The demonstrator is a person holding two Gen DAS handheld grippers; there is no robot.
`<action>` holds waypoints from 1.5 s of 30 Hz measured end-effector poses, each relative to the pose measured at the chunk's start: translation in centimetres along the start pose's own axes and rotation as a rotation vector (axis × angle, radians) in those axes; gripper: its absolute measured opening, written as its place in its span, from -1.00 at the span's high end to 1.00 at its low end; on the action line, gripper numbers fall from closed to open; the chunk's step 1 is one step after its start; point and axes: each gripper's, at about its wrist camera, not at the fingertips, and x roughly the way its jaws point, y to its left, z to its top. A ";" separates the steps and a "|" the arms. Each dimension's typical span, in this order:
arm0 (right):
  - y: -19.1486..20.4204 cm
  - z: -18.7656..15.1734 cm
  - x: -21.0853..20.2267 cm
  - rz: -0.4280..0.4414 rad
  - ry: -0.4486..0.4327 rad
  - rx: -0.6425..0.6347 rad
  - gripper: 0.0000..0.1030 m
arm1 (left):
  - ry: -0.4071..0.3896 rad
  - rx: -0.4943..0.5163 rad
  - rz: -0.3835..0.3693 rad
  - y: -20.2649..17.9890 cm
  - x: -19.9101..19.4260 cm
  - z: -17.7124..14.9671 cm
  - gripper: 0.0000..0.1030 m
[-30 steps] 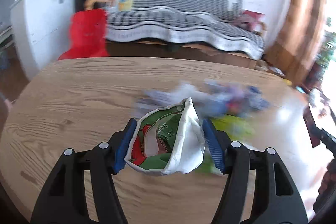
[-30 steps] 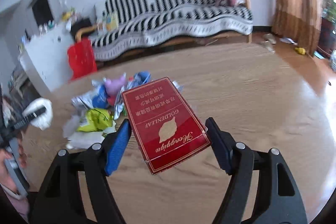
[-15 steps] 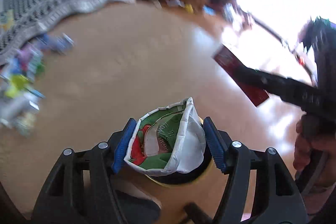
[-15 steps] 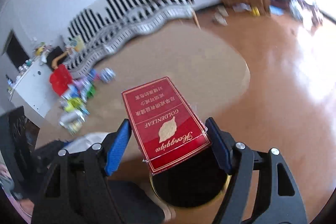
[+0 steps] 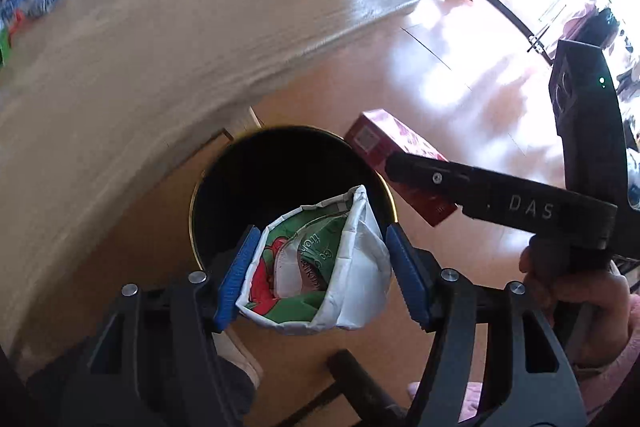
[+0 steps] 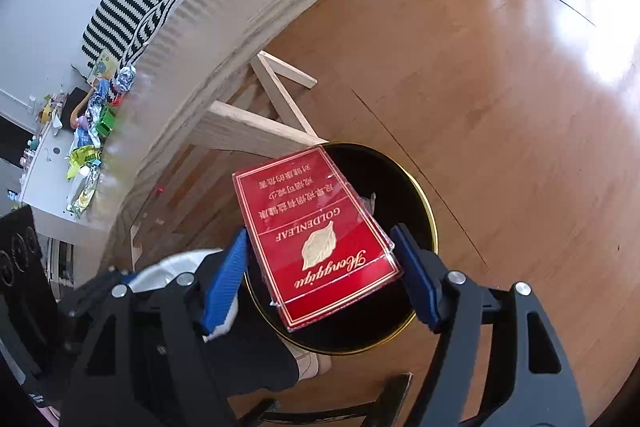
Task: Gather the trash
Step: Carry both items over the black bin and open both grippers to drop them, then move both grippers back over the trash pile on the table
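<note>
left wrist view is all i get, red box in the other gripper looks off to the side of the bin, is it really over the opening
Observer: Yes. In the right wrist view the red box hangs over the mouth of the black bin, with the fingers of the right gripper pressed on its two long sides.
Operator: which face is up
Observer: The printed one: a gold leaf and the word GOLDENLEAF, upside down to that camera.
Operator: much trash left on the table
Observer: A pile of wrappers lies at the far end of the table.
</note>
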 end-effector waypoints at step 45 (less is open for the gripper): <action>40.7 1.1 14.8 -0.167 -0.018 -0.741 -0.59 | -0.408 -0.261 0.554 31.3 -19.8 -5.7 -0.88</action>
